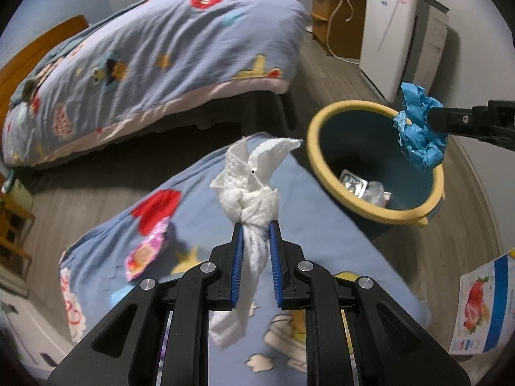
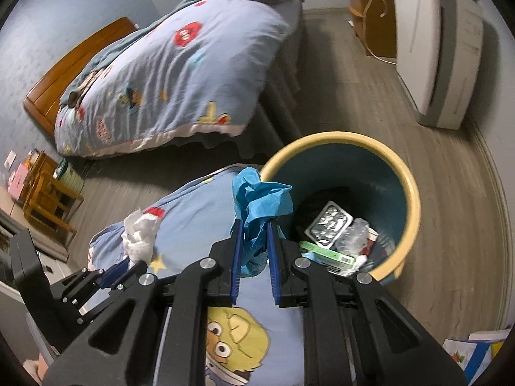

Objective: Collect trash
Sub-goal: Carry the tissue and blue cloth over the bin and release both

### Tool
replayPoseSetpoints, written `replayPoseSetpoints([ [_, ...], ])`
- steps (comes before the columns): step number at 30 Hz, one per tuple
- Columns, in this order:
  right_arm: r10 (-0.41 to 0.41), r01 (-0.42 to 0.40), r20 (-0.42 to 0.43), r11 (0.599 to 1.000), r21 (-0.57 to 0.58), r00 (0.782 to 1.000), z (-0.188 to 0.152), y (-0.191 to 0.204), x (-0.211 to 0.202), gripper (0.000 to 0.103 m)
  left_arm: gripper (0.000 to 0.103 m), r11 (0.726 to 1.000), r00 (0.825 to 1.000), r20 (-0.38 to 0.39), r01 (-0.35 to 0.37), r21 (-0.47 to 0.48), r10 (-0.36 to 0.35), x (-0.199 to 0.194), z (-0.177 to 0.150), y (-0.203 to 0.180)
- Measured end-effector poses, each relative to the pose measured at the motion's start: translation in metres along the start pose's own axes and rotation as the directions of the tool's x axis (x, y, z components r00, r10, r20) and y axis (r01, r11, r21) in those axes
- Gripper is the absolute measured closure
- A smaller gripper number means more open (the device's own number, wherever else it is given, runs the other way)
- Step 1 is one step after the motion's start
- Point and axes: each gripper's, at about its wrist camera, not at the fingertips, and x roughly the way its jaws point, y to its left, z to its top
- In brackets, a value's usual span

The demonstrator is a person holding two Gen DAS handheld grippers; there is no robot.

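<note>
Clamping a twisted white paper towel [image 1: 249,199] between the blue-padded fingers of the left tool [image 1: 256,225], jaws narrowed onto its middle, above a blue cartoon-print quilt [image 1: 206,189] and just short of the round blue waste bin with a yellow rim [image 1: 322,160]. Gripping a crumpled blue sheet of paper [image 2: 260,199] in the right tool [image 2: 252,225], likewise closed down on its load, with the wad hanging at the bin's near rim in the right wrist view and over the far rim in the left wrist view. Already lying at the bottom of the bin: a silver blister pack [image 2: 328,222], a crushed clear plastic bottle [image 2: 352,236] and a green-and-white carton [image 2: 325,257], suggesting the collecting is well under way. Still waiting on the quilt: a pink printed snack wrapper [image 1: 145,254], beside the red patch, untouched. Also lying on the grey wood floor at the lower right: a white-and-blue printed sheet showing a strawberry [image 1: 479,305], possibly litter too, though hard to say. Remaining, by the look of it: dropping both held pieces into the bin, then fetching the wrapper. Beyond, a second bed under a matching quilt [image 1: 154,64] and a white appliance [image 1: 389,38] against the wall.
</note>
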Motion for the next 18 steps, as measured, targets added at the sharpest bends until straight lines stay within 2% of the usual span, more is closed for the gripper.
replayPoseSetpoints([
  [7,-0.042,0.041,0.011,0.997,0.065,0.999,0.008,-0.047,-0.001,0.089,0.086,0.997,0.998,0.025,0.054,0.053,-0.055,0.006,0.011,-0.043],
  [14,-0.068,0.065,0.011,0.98,0.186,0.998,0.007,-0.099,0.004,0.089,0.086,0.988,0.991,0.059,0.115,0.099,-0.121,0.014,0.019,-0.086],
  [18,-0.036,0.032,0.011,0.967,0.254,0.999,0.003,-0.119,0.008,0.089,0.086,0.982,0.986,0.059,0.148,0.115,-0.156,0.026,0.023,-0.102],
])
